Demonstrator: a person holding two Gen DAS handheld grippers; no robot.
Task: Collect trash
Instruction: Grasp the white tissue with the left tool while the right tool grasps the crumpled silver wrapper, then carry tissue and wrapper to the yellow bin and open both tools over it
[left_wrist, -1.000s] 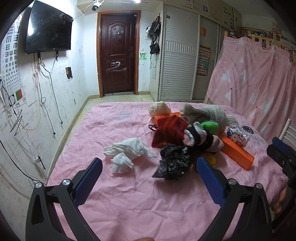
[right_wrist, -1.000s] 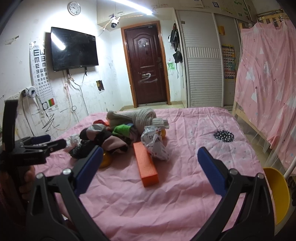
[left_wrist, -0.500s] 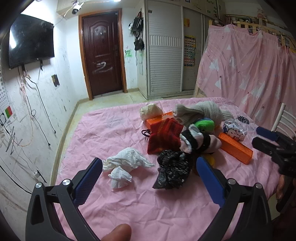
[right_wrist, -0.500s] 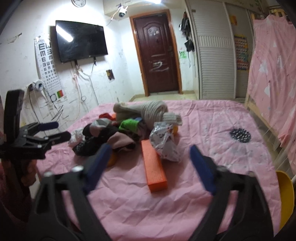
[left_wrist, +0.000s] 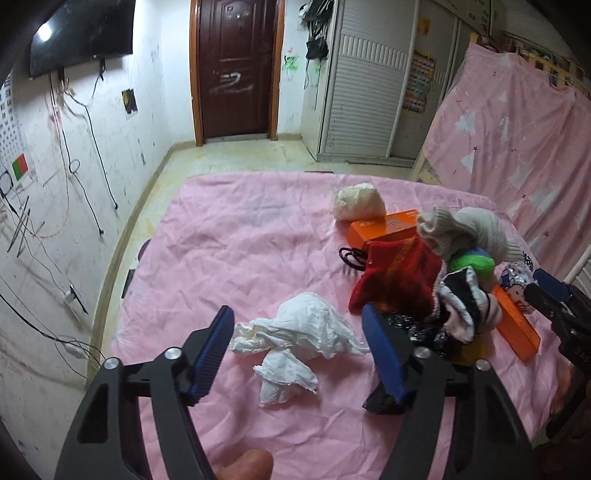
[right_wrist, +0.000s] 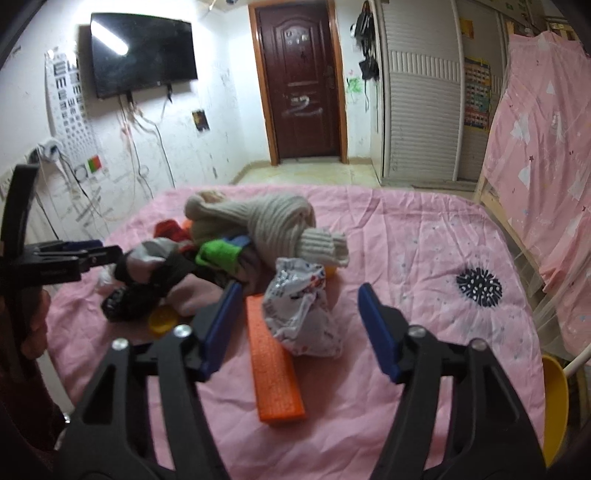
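Two wrist views, shared bed (left_wrist: 236, 243)

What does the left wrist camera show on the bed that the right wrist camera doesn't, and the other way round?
Only the left wrist view shows the crumpled white tissue framed by the open left gripper, plus a white bundle. Only the right wrist view shows the black spiky disc and a yellow bin at the bed's edge, beyond the open right gripper. Both show the beige knit sock, the printed wrapper and the long orange box.
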